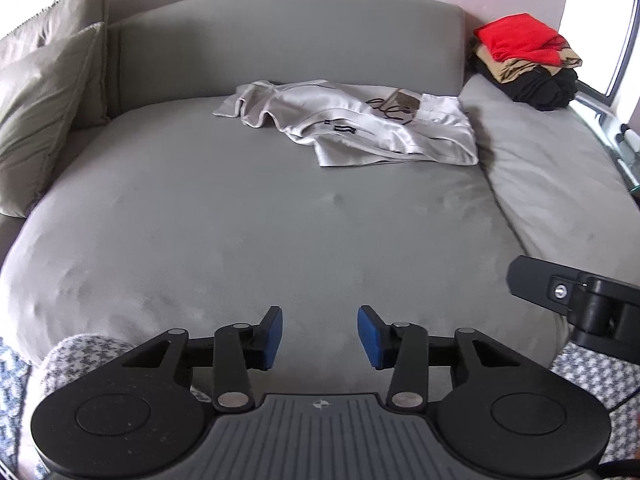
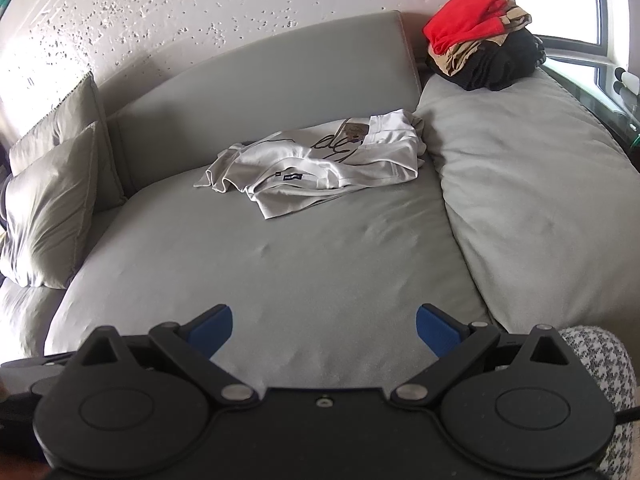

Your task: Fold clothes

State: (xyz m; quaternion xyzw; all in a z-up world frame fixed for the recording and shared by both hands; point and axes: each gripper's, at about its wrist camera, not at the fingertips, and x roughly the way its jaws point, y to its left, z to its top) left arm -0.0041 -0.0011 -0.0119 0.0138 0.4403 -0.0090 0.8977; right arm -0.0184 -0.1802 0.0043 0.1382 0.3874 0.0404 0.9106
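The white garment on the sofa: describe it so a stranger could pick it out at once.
Start at the grey sofa against the speckled wall. Near the backrest, a crumpled white garment lies loose on the middle seat cushion. Unlike the stacked pile topped by a red garment in the far right corner, it is pale, alone and carries black script lettering.

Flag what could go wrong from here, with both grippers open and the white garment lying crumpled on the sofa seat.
1. The white garment lies bunched in overlapping layers, so a pinch by the left gripper or right gripper may catch several layers and fold unevenly.
2. It sits against the raised cushion, which could snag its far edge when it is spread.
3. The soft seat may sag and leave wrinkles in the fold.
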